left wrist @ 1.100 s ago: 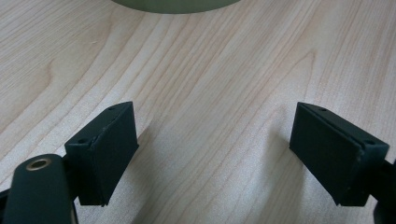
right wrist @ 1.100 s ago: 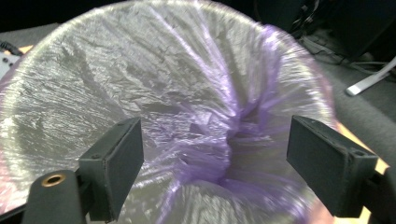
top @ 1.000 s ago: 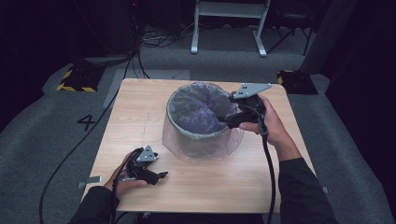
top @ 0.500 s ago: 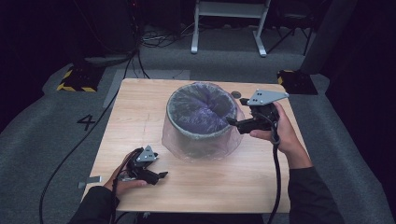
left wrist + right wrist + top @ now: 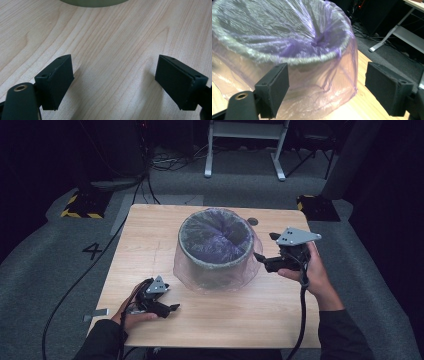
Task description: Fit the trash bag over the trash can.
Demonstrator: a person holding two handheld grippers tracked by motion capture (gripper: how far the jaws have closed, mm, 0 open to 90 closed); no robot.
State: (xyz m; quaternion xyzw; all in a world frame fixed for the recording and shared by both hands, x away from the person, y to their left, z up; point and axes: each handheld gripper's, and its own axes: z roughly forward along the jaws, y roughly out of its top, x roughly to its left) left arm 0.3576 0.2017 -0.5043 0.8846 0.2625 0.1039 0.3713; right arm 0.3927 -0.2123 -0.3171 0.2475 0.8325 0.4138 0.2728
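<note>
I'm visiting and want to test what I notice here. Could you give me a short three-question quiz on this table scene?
1. True or false: the bag hangs over the bin's rim and down its outside.
2. Which gripper is nearer the bin: A left, B right?
3. What is between the left gripper's jaws?

Key: 1 true. 2 B, the right gripper. 3 Nothing; they stand open over the bare table.

a round bin [image 5: 215, 251] lined with a thin purple bag [image 5: 216, 236] stands mid-table [image 5: 150, 230], the bag's loose skirt draped over its outside. the right gripper [image 5: 261, 260] hangs just beside the bag's right edge — jaws apart, nothing between them. the left gripper [image 5: 170, 309] rests near the front edge, well apart from the bin.
</note>
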